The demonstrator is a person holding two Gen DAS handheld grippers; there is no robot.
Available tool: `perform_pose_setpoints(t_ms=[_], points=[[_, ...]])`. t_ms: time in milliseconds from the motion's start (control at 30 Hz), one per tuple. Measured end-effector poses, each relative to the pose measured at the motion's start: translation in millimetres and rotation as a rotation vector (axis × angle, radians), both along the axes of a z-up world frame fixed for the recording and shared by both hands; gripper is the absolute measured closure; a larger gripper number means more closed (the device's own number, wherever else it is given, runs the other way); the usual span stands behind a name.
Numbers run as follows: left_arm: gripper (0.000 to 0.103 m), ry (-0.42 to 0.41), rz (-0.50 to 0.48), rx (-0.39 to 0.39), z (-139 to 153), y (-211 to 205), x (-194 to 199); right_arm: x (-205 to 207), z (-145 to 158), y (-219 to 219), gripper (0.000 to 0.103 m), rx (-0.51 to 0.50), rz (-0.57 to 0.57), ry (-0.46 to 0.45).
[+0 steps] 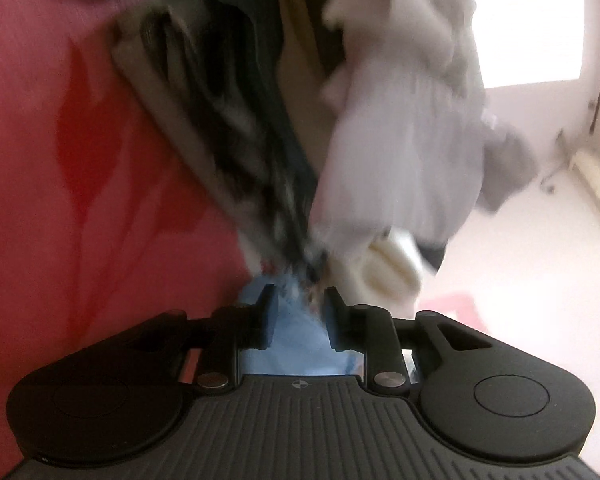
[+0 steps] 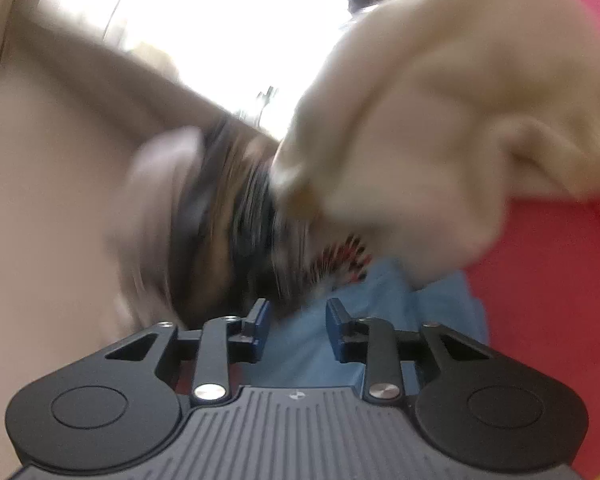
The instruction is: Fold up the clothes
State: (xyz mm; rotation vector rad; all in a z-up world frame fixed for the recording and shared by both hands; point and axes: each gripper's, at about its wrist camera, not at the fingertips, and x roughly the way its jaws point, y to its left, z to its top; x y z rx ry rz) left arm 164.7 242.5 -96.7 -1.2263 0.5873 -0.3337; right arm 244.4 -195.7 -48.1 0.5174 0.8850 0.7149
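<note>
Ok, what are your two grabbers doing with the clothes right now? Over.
Left gripper open, right gripper open. Light blue garment between both jaws, ungripped. Pile of clothes ahead, blurred.

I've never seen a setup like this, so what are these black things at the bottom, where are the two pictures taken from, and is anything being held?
Each picture comes from a camera mounted on a hand-held gripper, looking forward along its two blue-padded fingers. A person holds one in each hand. The left gripper faces a blurred pile of clothes on a red cover. The right gripper faces the same sort of heap, with a cream garment close up. Light blue cloth lies between both sets of fingers, but both stand apart, so nothing looks clamped. Everything is motion-blurred.
</note>
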Motion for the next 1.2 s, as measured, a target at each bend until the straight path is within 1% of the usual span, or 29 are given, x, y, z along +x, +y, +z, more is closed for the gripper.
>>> perform_pose_setpoints(t_ms=[67,100,133,167,200,233,267,333,367,400,500,600,633,667,767,833,900,1000,1033,1067,1100,1167,1200], points=[[0.079,-0.010,0.013,-0.001,3.8,3.9,-2.8,2.2,2.6,29.2,0.082,-0.122,0.096,-0.032],[0.079,-0.014,0.009,0.012,6.3,3.7,-4.9,5.4,0.8,43.3,0.083,-0.177,0.131,-0.042],[0.079,-0.016,-0.001,0.029,8.7,2.1,-7.0,10.0,-3.0,52.5,0.083,-0.230,0.141,-0.052],[0.079,-0.020,-0.017,0.051,11.2,-0.6,-9.4,15.8,-7.1,53.2,0.084,-0.273,0.100,-0.059],[0.079,-0.024,-0.039,0.079,13.9,-4.4,-11.9,22.1,-11.2,50.5,0.087,-0.309,0.037,-0.062],[0.079,-0.025,-0.059,0.108,16.3,-8.3,-13.6,28.5,-15.3,47.9,0.087,-0.345,-0.027,-0.065],[0.079,-0.023,-0.077,0.139,18.5,-12.4,-15.2,32.2,-15.3,37.5,0.086,-0.333,-0.098,-0.063],[0.079,-0.016,-0.096,0.178,21.4,-17.9,-18.1,28.5,-5.4,7.0,0.085,-0.212,-0.220,-0.063],[0.079,-0.014,-0.098,0.186,22.5,-18.8,-19.8,24.1,0.8,-5.3,0.084,-0.170,-0.250,-0.058],[0.079,-0.015,-0.098,0.193,24.1,-19.0,-22.2,18.7,4.8,-12.2,0.084,-0.154,-0.239,-0.043],[0.077,-0.012,-0.111,0.214,27.1,-19.7,-29.0,3.0,10.4,-24.0,0.081,-0.135,-0.159,0.017],[0.077,0.002,-0.150,0.242,29.0,-25.7,-36.8,-4.2,5.8,-23.3,0.079,-0.163,-0.102,0.085],[0.077,0.002,-0.164,0.254,30.5,-28.7,-40.5,-4.9,2.7,-23.2,0.078,-0.182,-0.100,0.101],[0.077,0.001,-0.178,0.267,32.2,-31.9,-44.6,-4.0,0.7,-24.0,0.075,-0.199,-0.108,0.115],[0.077,-0.011,-0.218,0.324,37.1,-41.4,-56.4,2.1,-5.4,-29.6,0.071,-0.186,-0.148,0.175],[0.077,-0.016,-0.244,0.362,38.8,-45.8,-61.5,3.2,-8.1,-32.0,0.069,-0.158,-0.163,0.188],[0.077,-0.022,-0.270,0.400,40.4,-50.2,-66.6,5.1,-10.0,-32.9,0.062,-0.153,-0.156,0.197],[0.076,-0.030,-0.307,0.456,42.4,-56.7,-73.9,11.1,-11.2,-25.4,0.060,-0.169,-0.145,0.200],[0.076,-0.032,-0.312,0.468,41.7,-58.4,-74.6,12.8,-11.6,-21.7,0.060,-0.180,-0.144,0.192],[0.076,-0.034,-0.316,0.478,40.6,-59.3,-75.0,13.9,-12.1,-18.9,0.067,-0.192,-0.145,0.178],[0.076,-0.035,-0.320,0.487,39.8,-60.5,-75.5,13.7,-12.5,-16.6,0.082,-0.206,-0.142,0.166],[0.076,-0.039,-0.326,0.501,39.9,-64.7,-77.2,12.0,-13.6,-12.6,0.098,-0.230,-0.136,0.146],[0.076,-0.040,-0.328,0.508,39.9,-66.1,-78.2,8.6,-11.9,-13.6,0.098,-0.236,-0.140,0.127]])
